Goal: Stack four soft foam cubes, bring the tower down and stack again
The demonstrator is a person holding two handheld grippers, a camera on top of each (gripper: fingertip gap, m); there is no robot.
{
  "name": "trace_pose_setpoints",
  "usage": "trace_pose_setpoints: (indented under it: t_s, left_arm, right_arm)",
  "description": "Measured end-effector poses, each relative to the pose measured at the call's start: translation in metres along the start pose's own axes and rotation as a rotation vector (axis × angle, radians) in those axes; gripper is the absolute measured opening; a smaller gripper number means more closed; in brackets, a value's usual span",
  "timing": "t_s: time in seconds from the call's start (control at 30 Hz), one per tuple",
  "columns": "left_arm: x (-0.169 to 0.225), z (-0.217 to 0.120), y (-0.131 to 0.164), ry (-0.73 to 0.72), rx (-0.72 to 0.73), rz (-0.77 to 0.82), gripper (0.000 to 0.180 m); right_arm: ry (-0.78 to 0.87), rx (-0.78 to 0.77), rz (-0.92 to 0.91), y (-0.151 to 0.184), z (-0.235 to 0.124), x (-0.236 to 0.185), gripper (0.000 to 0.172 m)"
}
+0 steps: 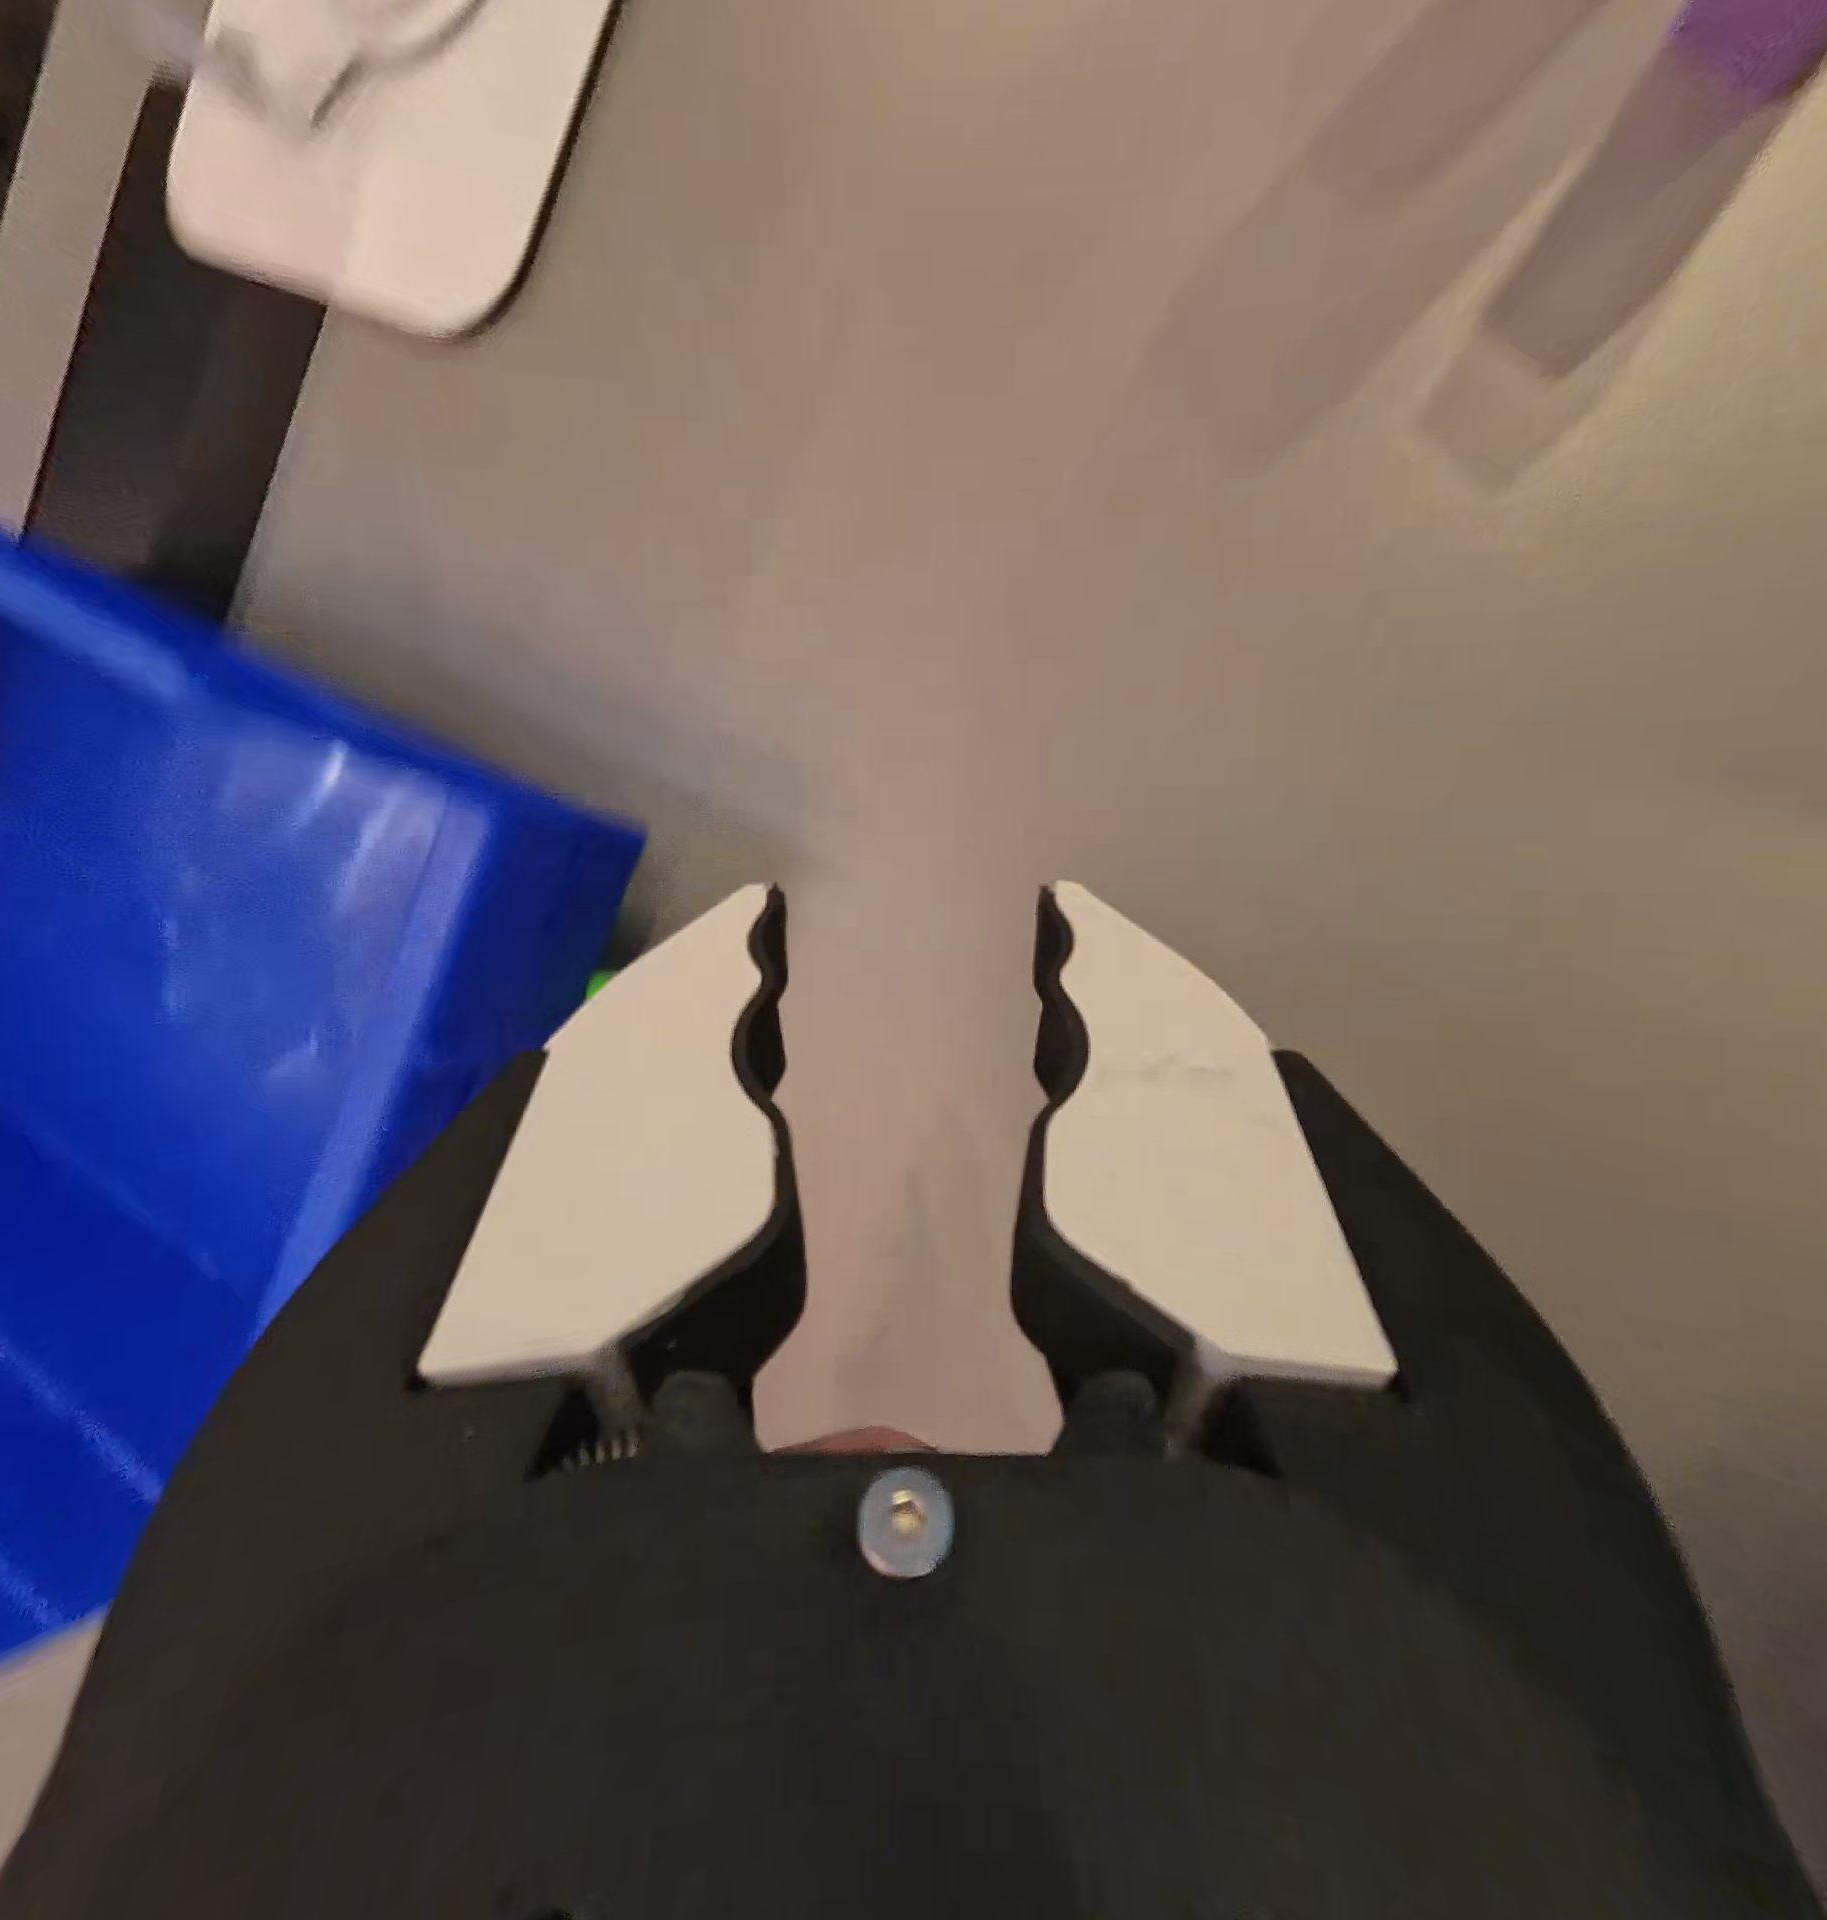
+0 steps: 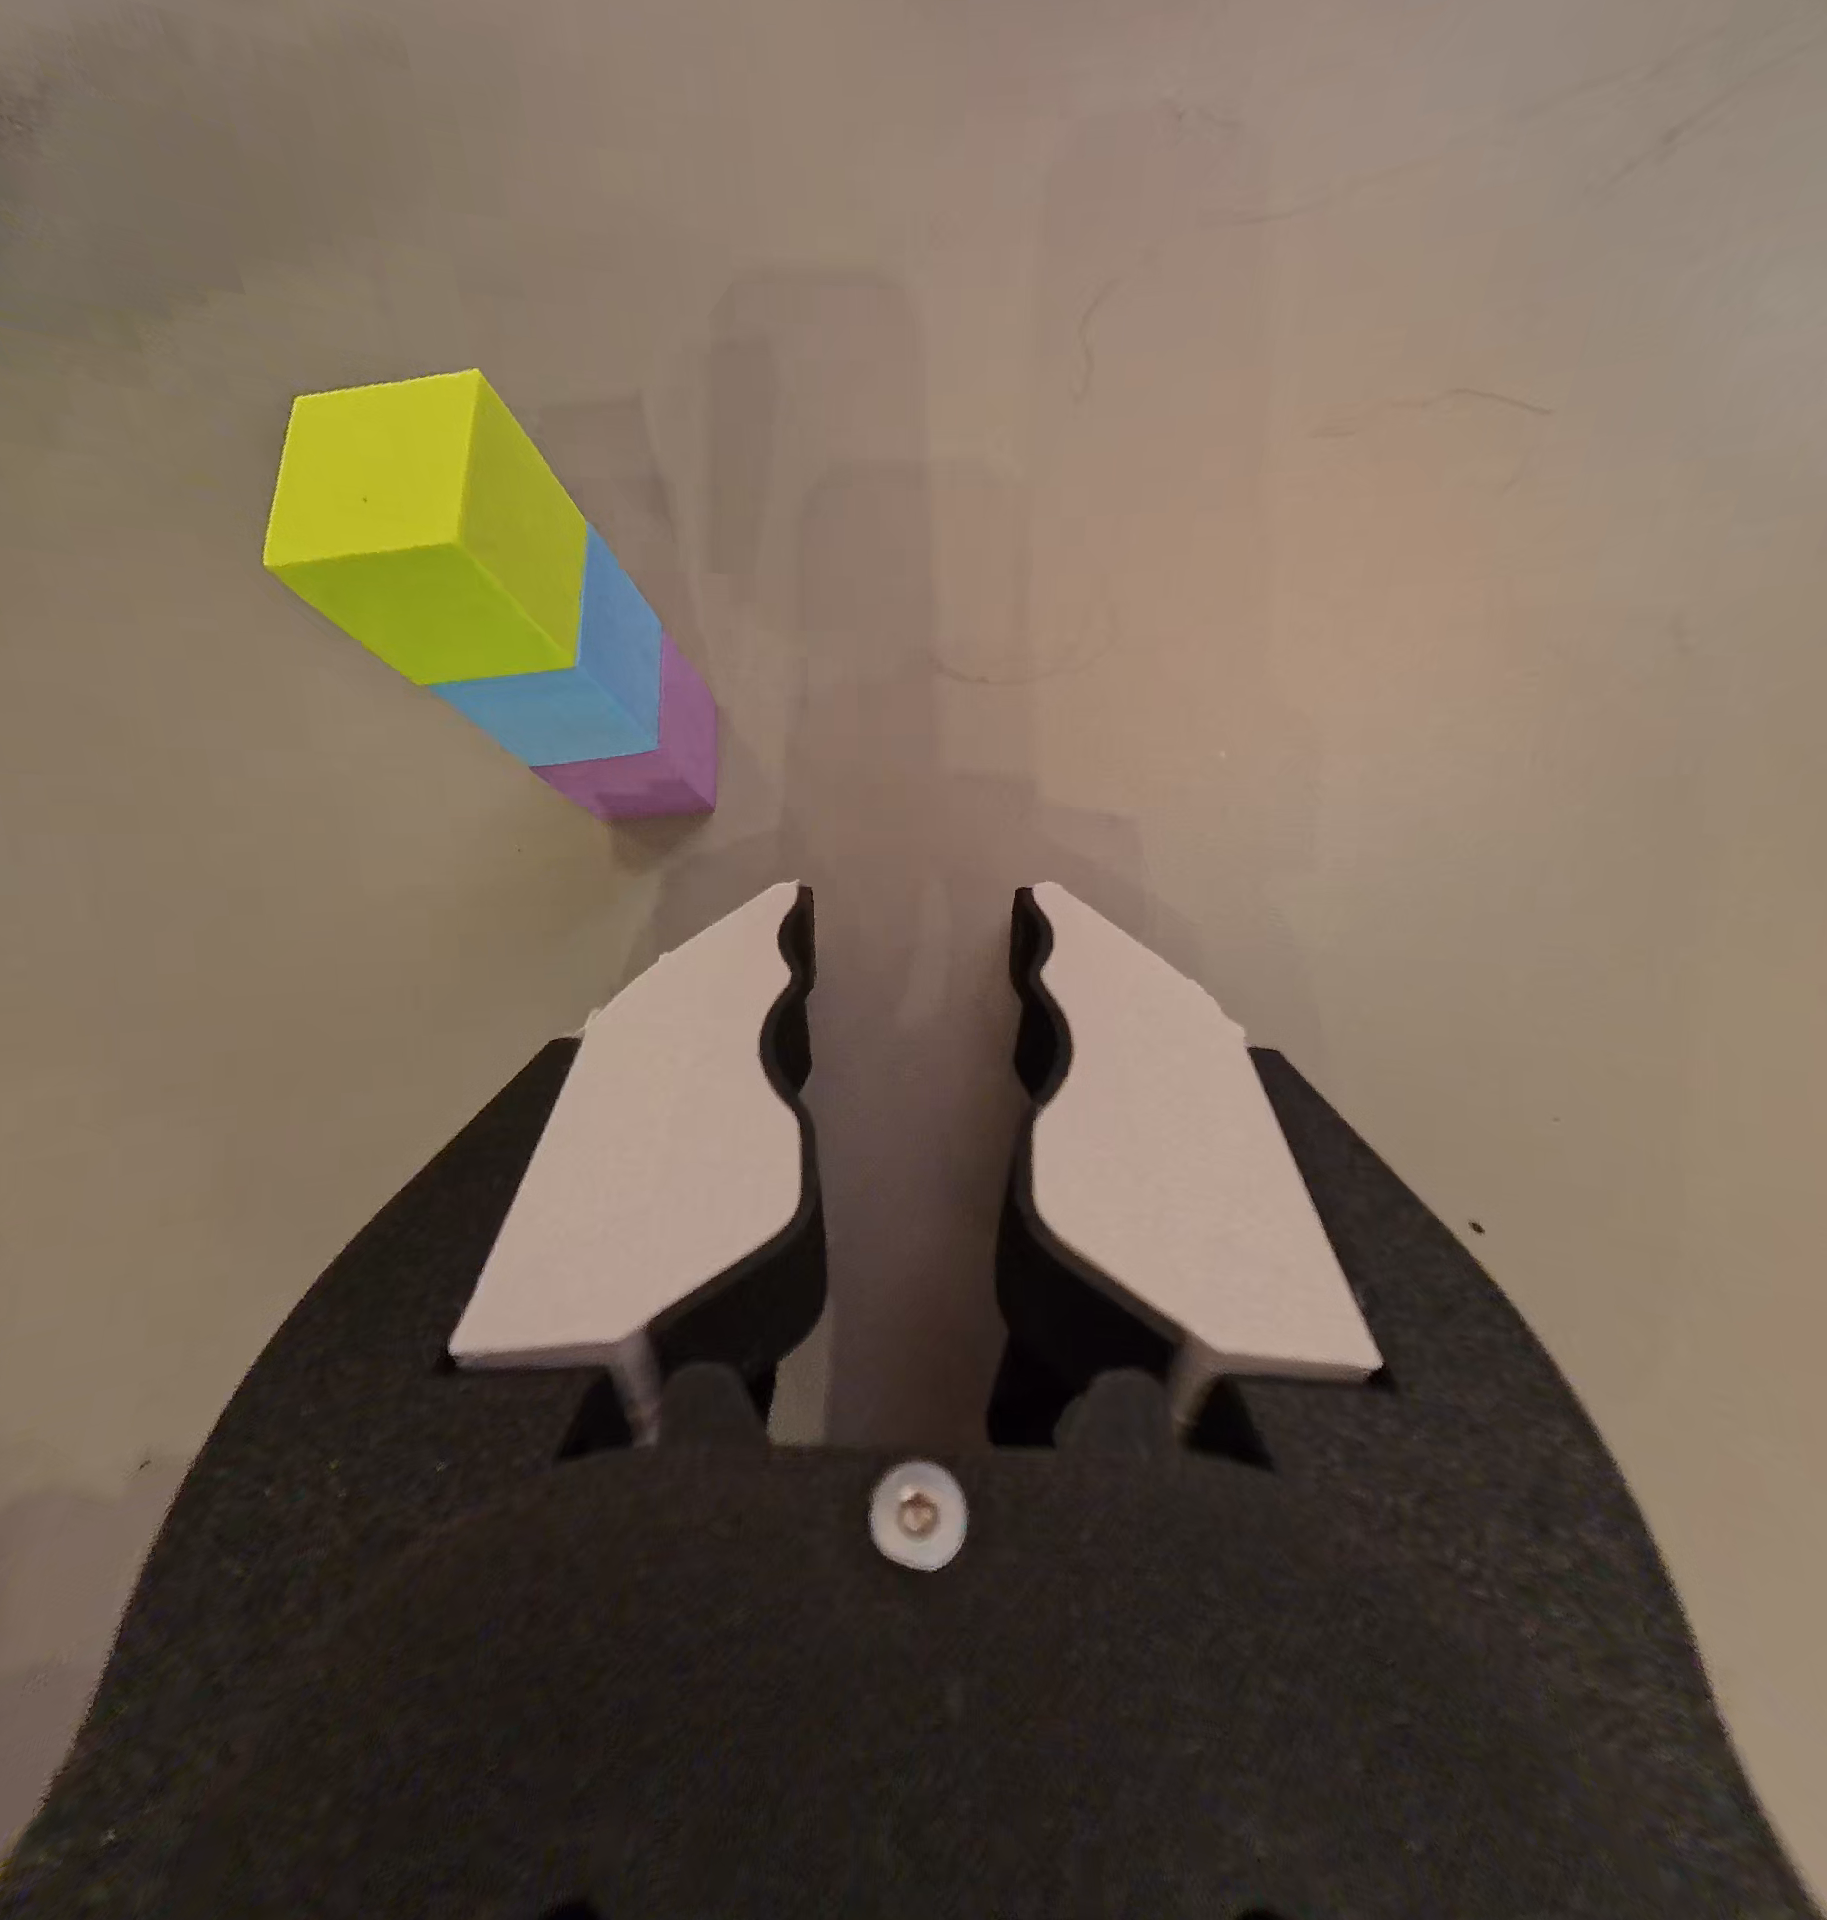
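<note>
Right wrist view, nearest: right gripper (image 2: 911, 914) had a black, grainy, foam-like body with one bright screw at centre. Its two fingers (image 2: 680, 1122) were flat pale plates edged with wavy black pads. The jaws stood spread, with nothing between them but bare tabletop.

The tabletop (image 2: 1408, 727) was a smooth, matte grey-beige sheet with faint hairline scuffs and a few dark specks. Soft grey shadows of the gripper fell ahead of the fingertips.

Farther on, ahead and to the left of the right gripper and apart from it, stood the tower of foam cubes, seen from above. Purple cube (image 2: 670, 769) sat at the base on the tabletop, blue cube (image 2: 597, 686) on it, and yellow-green cube (image 2: 410, 488) on top. Three cubes were visible. Faces were matte and edges crisp and square; the stack was neatly aligned.

Left wrist view, motion-blurred: left gripper (image 1: 909, 914) was of the same build, with its fingers (image 1: 670, 1122) spread apart over bare surface and gripping nothing. Just beside its left finger was a glossy blue plastic bin (image 1: 213, 935), with a small green sliver (image 1: 599, 982) between them. Beyond that, a dark upright strip (image 1: 161, 436) and a pale rounded-corner board (image 1: 369, 177). At far right were a translucent smeared shape (image 1: 1574, 270) and a purple patch (image 1: 1740, 42), both too blurred to identify.
</note>
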State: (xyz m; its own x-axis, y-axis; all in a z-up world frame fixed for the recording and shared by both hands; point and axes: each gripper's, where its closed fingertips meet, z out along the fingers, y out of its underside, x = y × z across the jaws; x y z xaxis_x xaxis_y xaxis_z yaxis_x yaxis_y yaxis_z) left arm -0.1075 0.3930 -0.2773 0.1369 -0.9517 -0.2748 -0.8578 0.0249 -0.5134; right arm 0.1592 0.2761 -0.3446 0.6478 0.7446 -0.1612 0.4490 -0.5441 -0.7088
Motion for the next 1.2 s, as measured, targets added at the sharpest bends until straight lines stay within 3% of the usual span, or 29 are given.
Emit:
trace_pose_setpoints:
  t_s: [0.1, 0.2, 0.33, 0.53, 0.67, 0.93, 1.2]
  left_arm:
    - [-0.026, -0.001, 0.047, -0.093, -0.055, -0.099, 0.047]
    - [-0.049, 0.011, 0.070, -0.155, -0.061, -0.249, 0.056]
    - [-0.069, 0.032, 0.070, -0.227, -0.016, -0.426, 0.056]
    - [-0.073, 0.062, 0.076, -0.309, -0.117, -0.574, 0.067]
    - [-0.075, 0.068, 0.070, -0.313, -0.095, -0.654, 0.045]
    - [-0.054, 0.072, 0.053, -0.256, -0.076, -0.523, 0.038]
    - [0.047, 0.062, -0.008, 0.086, 0.118, -0.109, 0.037]
  right_arm:
    - [0.006, -0.002, -0.001, 0.000, 0.000, 0.000, 0.036]
    - [0.013, -0.004, -0.005, 0.000, 0.001, 0.000, 0.036]
    - [0.019, -0.006, -0.008, 0.000, 0.001, 0.001, 0.036]
    - [0.008, -0.001, 0.000, 0.000, 0.000, 0.001, 0.036]
    - [0.001, 0.001, 0.003, 0.000, 0.000, 0.001, 0.036]
    - [-0.005, 0.003, 0.003, 0.000, 0.000, 0.000, 0.036]
    - [-0.001, -0.019, 0.000, 0.005, -0.003, -0.001, 0.040]
